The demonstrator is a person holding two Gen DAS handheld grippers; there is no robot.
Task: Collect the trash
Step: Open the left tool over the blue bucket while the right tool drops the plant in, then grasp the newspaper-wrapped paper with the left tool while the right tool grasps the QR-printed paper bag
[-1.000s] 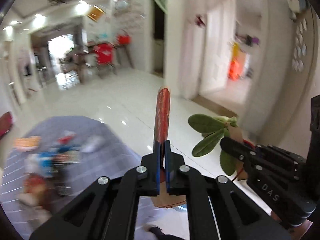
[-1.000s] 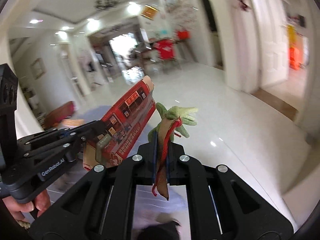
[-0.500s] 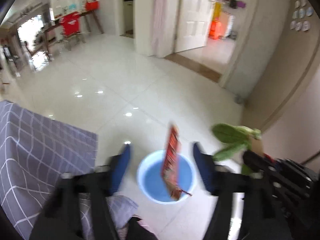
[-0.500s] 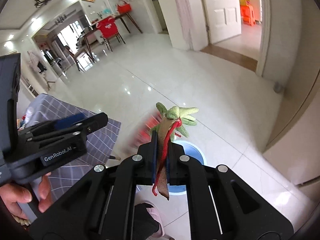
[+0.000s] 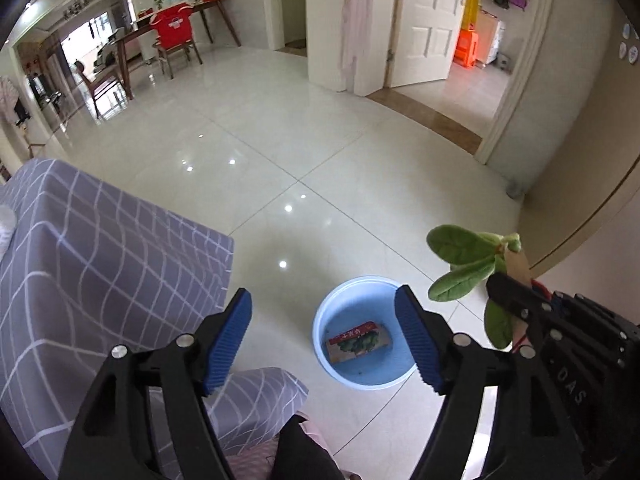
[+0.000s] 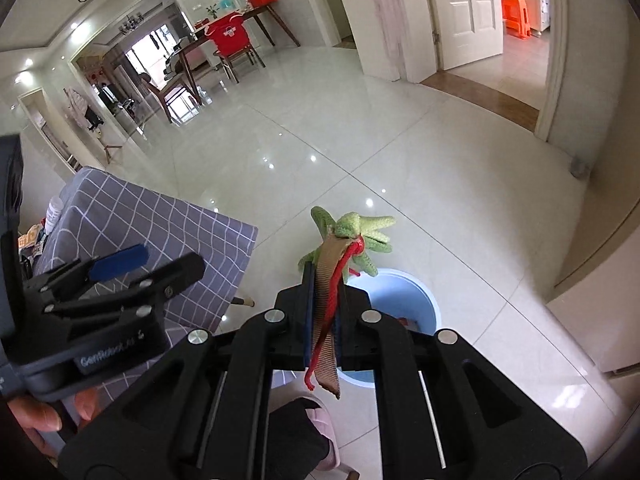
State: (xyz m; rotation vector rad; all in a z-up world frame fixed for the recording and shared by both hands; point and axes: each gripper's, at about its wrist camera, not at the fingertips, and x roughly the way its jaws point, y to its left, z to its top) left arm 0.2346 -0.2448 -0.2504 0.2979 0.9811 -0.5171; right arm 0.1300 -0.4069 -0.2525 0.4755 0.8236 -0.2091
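White floor tiles are carrying the blue basin [image 5: 362, 332], low centre, already holding the red packet [image 5: 359, 341]; my left gripper [image 5: 323, 340], jaws just opening, is hanging empty above, while my right gripper [image 6: 323, 300] is pinching the leafy scrap [image 6: 352, 236] for dropping next.

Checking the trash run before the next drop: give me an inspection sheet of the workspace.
Surface: glossy tiled floor; table under grey checked cloth.
Job's things: red carton lying in blue basin; leafy sprig with tan ribbon in right gripper.
Clutter: bottle and packets on table.
Grippers: left gripper open, jaws just opened, empty; right gripper shut on sprig's ribbon.
Cables: nothing seen.
Surroundings: dining table, red-covered chair, open doors.
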